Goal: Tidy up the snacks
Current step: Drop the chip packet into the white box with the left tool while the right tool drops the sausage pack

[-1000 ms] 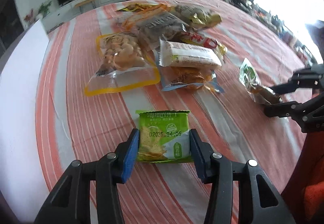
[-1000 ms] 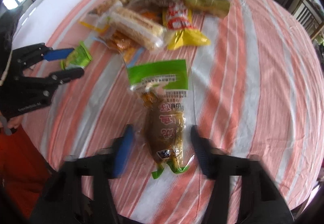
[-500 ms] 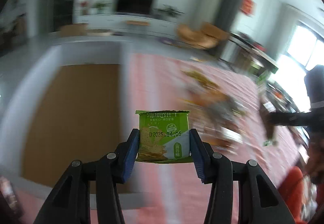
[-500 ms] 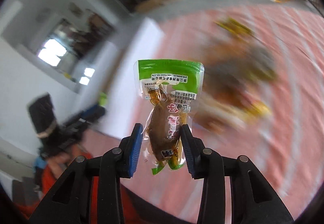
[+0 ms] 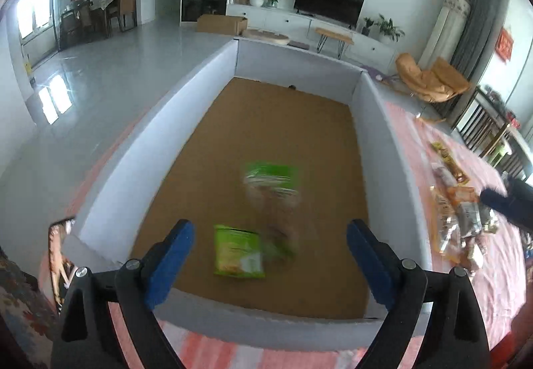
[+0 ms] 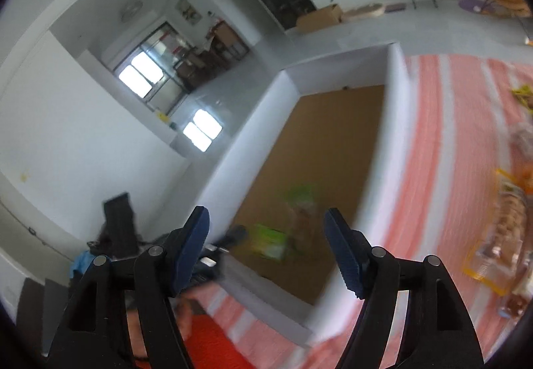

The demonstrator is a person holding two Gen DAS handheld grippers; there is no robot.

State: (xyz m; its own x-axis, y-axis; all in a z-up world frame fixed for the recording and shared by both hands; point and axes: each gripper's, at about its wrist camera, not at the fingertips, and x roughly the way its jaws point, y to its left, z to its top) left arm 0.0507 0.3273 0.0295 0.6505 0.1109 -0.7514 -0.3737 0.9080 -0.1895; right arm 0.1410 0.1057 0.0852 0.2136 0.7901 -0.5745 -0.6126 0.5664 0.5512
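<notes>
A white-walled box (image 5: 376, 122) with a brown cardboard floor sits on the striped table. My left gripper (image 5: 269, 255) hangs over its near end, jaws opening, nothing between the pads. The green cracker packet (image 5: 238, 252) lies on the box floor below it. A blurred green-topped pouch (image 5: 271, 189) with a brown snack is inside the box just beyond. My right gripper (image 6: 266, 249) points at the same box (image 6: 393, 122) from the side, jaws opening and empty. The cracker packet (image 6: 268, 240) and the pouch (image 6: 301, 202) show blurred beyond it.
A heap of loose snack bags (image 5: 459, 212) lies on the red-striped tablecloth (image 6: 443, 142) right of the box. The other gripper's dark tip (image 5: 513, 202) reaches over that heap. An orange garment (image 6: 206, 345) is close below. Living-room furniture stands far behind.
Both grippers swung from the table to over the box. Each opened and let go of its snack; the cracker packet and the pouch now sit inside the box.
</notes>
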